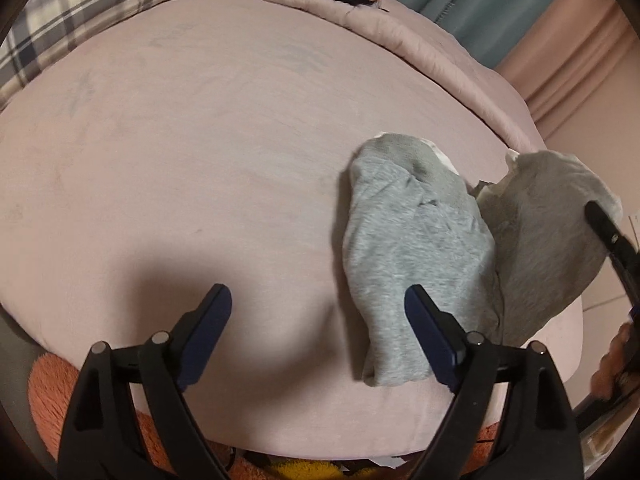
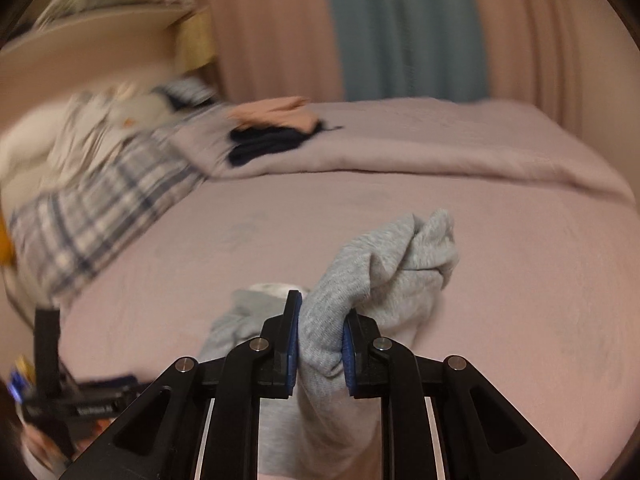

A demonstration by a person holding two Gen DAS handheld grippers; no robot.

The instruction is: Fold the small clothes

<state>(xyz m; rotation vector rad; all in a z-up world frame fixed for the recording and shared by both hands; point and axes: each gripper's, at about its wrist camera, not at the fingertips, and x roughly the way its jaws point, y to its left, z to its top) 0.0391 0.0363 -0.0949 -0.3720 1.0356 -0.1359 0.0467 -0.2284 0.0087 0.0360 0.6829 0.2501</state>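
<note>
Socks partly paired, fold not yet made

Grey sock point(image 1: 416, 248) lies flat on the pink bed point(image 1: 200, 160), close to its near edge and toward the right side; it looks roughly straightened, toe end away from the camera. Second grey sock point(image 2: 380, 272) is off the bed surface at one end, clamped mid-length in the right gripper point(image 2: 320, 344), jaws pressed together on the knit. In the left wrist view this lifted sock hangs just beside the flat one, touching or overlapping it along the inner edge; which of the two I cannot tell.

Left gripper point(image 1: 320, 320) hovers over the near edge of the bed with jaws wide apart, holding nothing. Its right finger sits over the lower part of the flat sock, contact unclear.

Progress, as a judgement: early to middle. One sock laid out; the other not yet aligned on top. No fold or tuck is visible on either. Left to do: lay the held sock over the flat one, match the ends, fold.

Far side of the bed: dark garment point(image 2: 272, 140) and peach garment point(image 2: 276, 114) on the folded quilt point(image 1: 420, 36), possibly finished items, though motion blur in the right wrist view makes that uncertain. Plaid pillow point(image 1: 80, 16) at the far left corner.
</note>
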